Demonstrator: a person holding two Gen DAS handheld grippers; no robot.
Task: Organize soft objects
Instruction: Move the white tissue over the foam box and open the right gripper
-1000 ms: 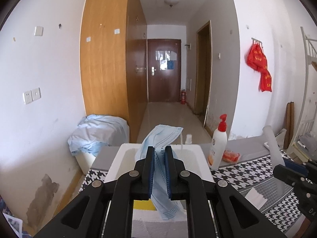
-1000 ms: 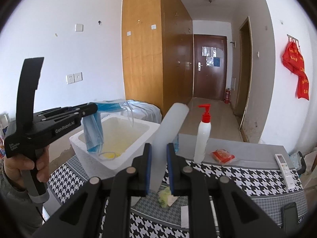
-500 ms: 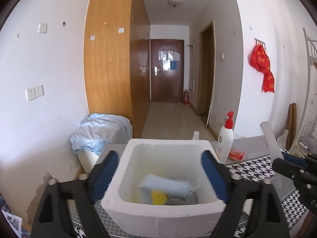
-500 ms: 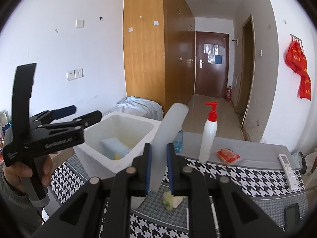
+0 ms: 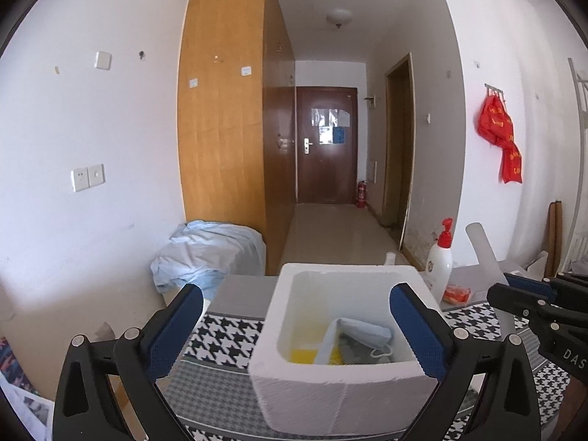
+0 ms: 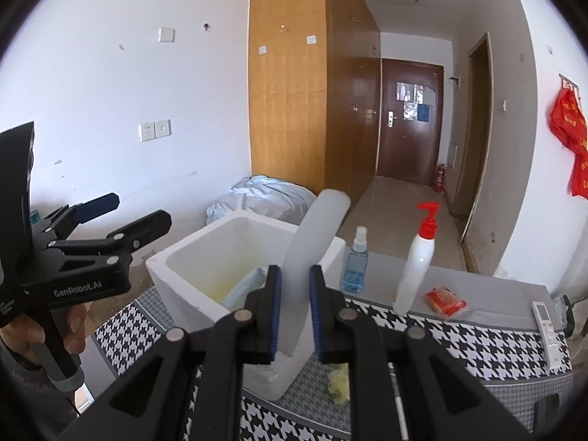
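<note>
**Foam roll in the right tongs, mask lying in the box**

Left wrist view: the left tongs point(image 5: 294, 316) are spread wide with nothing between the blue pads, held over the near side of the white foam box point(image 5: 341, 386). Inside the box lies a pale blue face mask point(image 5: 362, 330), crumpled on top of something yellow and grey that is too jumbled to name. The mask looks feather-light and limp; it would fold wherever it is pinched, and its ear loops could snag on the box rim. The box stands on the bench point(image 5: 228, 334), which is covered with a houndstooth cloth. Just beyond the box are a lotion bottle point(image 5: 439, 264) with a red pump and an orange packet point(image 5: 456, 294).

Right wrist view: the right tongs point(image 6: 295, 308) are clenched on a translucent white roll point(image 6: 316, 239), which leans up and to the right in front of the box. It looks light and squashy, likely foam or rolled sheet, so a grip low and mid-width as here seems sound; the long free end may sway or bend. Its way into the box looks short, but the box's near wall and the left tongs at the far side crowd the opening. A blue spray bottle point(image 6: 355, 262) and the lotion bottle stand close on the right and could be tipped by a swing. A remote point(image 6: 546, 325) lies well apart.
</note>
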